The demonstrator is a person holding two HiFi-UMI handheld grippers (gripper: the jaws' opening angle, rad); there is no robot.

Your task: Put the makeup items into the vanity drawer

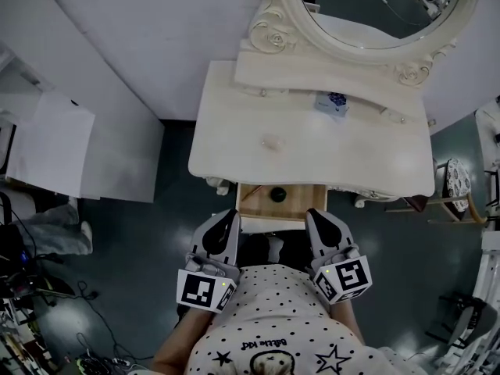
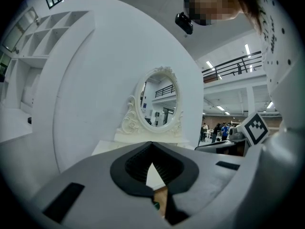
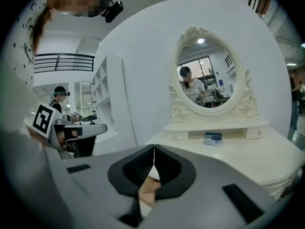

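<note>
Well, I hold my left tool (image 1: 231,214) and my right tool (image 1: 313,213) close to my tummy, one on each side. Both point at the white vanity in front of me. The two jaws of my left tool are pressed together at the tips, and I see nothing between them. My right tool is closed up tight too, and it also has nothing in it.

The drawer (image 1: 301,203) sits under the front of the white surface (image 1: 351,158). It is pulled out a bit, and its inside is light wood. A black round thing (image 1: 277,194) lies in the drawer, near the middle. The tips of my tools are just by the front of the drawer, one at the left end and one at the right end. I cannot tell if they touch it.

A small pale thing (image 1: 272,141) lies on the surface, a little left of the middle. It is too blurry for me to say what it is. A small blue and white box (image 1: 331,103) lies near the back, just in front of the low step under the mirror (image 1: 375,6). The mirror is oval with a curly white frame. My spotty shirt (image 1: 273,319) fills the bottom of the head view, and the floor (image 1: 156,233) around the vanity is dark.
</note>
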